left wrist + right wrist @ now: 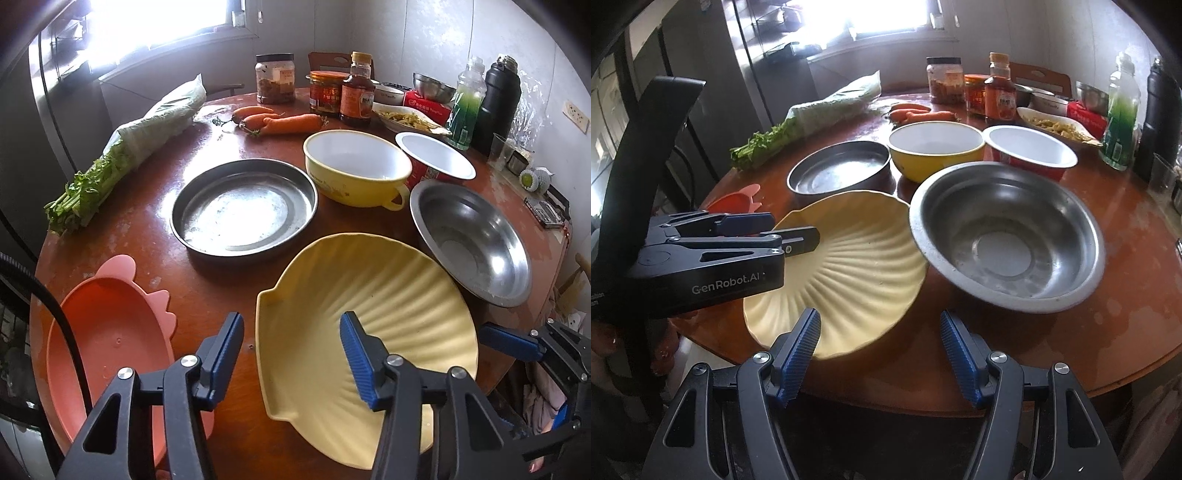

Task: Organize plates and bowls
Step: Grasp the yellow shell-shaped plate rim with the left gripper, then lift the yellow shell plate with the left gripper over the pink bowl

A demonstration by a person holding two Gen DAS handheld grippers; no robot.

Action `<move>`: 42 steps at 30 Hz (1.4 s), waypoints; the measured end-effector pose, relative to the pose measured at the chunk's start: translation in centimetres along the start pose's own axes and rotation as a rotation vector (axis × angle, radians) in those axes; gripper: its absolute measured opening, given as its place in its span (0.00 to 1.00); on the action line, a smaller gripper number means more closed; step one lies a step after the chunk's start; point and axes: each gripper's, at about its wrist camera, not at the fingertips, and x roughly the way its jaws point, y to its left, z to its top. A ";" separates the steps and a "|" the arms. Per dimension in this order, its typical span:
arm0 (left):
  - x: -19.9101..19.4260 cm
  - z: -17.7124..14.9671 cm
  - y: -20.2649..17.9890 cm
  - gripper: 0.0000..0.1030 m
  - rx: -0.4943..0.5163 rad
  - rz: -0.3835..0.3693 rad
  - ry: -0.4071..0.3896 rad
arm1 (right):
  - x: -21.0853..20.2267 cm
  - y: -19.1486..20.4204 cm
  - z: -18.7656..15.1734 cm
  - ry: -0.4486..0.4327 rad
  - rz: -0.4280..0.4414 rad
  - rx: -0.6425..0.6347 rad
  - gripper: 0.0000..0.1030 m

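the pale yellow shell-shaped ribbed plate (369, 295) lies at the near edge of the round brown bench (147, 221), touching the steel bowl (1004, 232). judged step: reaching to grasp it. left gripper (291, 336) straddles its rim, jaws apart; right gripper (879, 343) open, empty. next: close on the rim.

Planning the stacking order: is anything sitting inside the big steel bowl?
No, the big steel bowl shows only its bare, shiny bottom in the right wrist view.

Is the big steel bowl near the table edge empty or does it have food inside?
Empty. The steel bowl shows its bare shiny bottom, with only faint whitish marks inside.
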 end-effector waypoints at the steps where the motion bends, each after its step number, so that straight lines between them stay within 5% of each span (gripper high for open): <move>1: 0.1 0.0 0.0 0.51 0.000 -0.002 0.003 | 0.2 0.1 0.1 0.002 -0.001 -0.004 0.66; 13: 1.3 -0.1 0.1 0.35 -0.001 -0.012 0.035 | 1.5 0.6 0.1 0.012 0.006 -0.039 0.48; 42: -3.2 1.7 4.9 0.33 -0.087 0.031 -0.058 | 1.5 3.8 4.7 -0.048 0.076 -0.091 0.47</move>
